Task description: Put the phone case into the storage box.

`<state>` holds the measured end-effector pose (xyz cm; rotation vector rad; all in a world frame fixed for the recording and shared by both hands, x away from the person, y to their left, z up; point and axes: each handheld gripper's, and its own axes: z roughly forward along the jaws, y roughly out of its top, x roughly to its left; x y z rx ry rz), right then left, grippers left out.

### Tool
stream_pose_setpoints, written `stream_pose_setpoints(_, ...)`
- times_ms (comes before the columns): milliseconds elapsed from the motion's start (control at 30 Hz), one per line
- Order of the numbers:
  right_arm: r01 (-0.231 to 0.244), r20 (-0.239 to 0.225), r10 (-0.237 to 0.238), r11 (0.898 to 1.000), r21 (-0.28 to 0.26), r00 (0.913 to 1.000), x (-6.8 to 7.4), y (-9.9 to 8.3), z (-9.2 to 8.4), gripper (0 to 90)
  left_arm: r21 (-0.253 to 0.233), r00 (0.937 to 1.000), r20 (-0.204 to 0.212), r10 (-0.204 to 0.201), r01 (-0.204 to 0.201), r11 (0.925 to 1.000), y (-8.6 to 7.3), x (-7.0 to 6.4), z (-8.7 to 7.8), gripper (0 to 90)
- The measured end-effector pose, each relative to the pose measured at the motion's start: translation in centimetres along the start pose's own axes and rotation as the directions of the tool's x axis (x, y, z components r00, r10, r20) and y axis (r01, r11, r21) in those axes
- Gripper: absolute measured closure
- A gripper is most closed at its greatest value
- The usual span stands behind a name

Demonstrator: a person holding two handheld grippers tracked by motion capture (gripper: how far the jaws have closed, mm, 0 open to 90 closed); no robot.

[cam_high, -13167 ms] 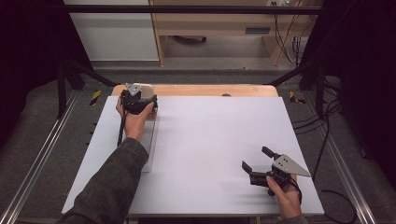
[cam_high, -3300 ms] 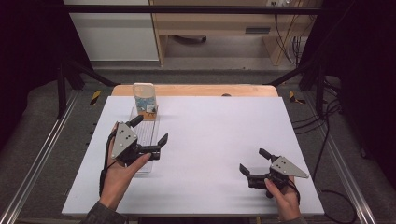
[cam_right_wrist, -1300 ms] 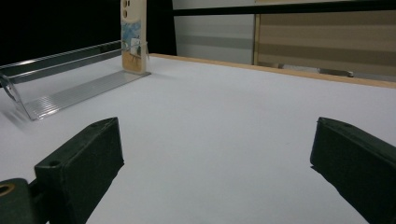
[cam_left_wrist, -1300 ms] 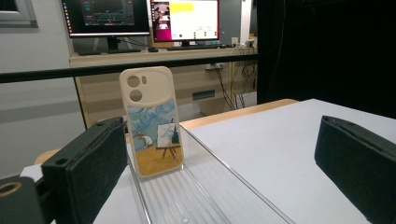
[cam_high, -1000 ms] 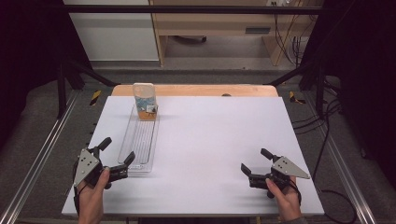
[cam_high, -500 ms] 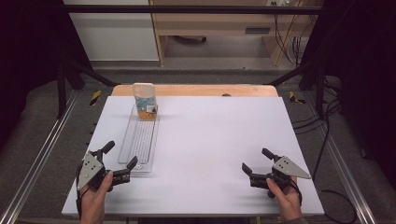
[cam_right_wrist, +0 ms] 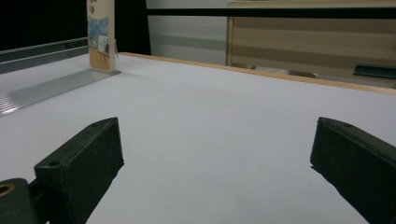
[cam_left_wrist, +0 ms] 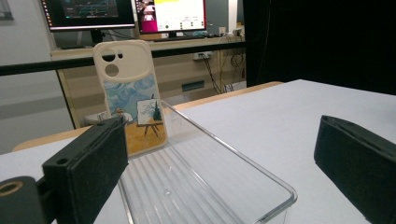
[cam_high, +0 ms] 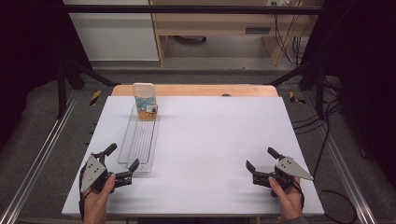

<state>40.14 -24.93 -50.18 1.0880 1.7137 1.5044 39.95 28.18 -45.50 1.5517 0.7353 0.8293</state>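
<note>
A cream phone case (cam_high: 144, 101) with a painted scene stands upright against the far end of a long clear plastic tray (cam_high: 138, 141) on the white table (cam_high: 210, 135). In the left gripper view the phone case (cam_left_wrist: 130, 107) leans at the back of the tray (cam_left_wrist: 205, 186). My left gripper (cam_high: 122, 158) rests at the tray's near end, open and empty. My right gripper (cam_high: 262, 159) sits near the front right of the table, open, with nothing between its jaws. Far left in the right gripper view stand the case (cam_right_wrist: 100, 35) and the tray (cam_right_wrist: 51, 86).
A wooden strip (cam_high: 196, 90) borders the table's far edge. Metal rails (cam_high: 42, 149) run along both sides. A desk with monitors (cam_left_wrist: 126, 11) stands beyond the table. Cables (cam_high: 322, 121) trail on the floor at the right.
My left hand set the phone case upright in the tray's far end, let go, and drew back to the near left of the table. The right gripper has stayed put.
</note>
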Motion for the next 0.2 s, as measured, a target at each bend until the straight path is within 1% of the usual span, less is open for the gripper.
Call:
stream_pose_setpoints(133, 0.005, 0.027, -0.006, 1.0, 0.018, 0.9996, -0.13, -0.28, 0.08, 2.3, 0.002, 0.9998, -0.018, -0.007, 0.007, 1.0, -0.39, 0.1, -0.23, 2.6)
stream_pose_setpoints(200, 0.006, 0.042, -0.008, 0.999, 0.043, 0.9991, -0.11, -0.46, 0.27, 2.4, 0.005, 0.9996, -0.028, -0.01, 0.01, 0.9999, -0.52, 0.16, -0.29, 2.6)
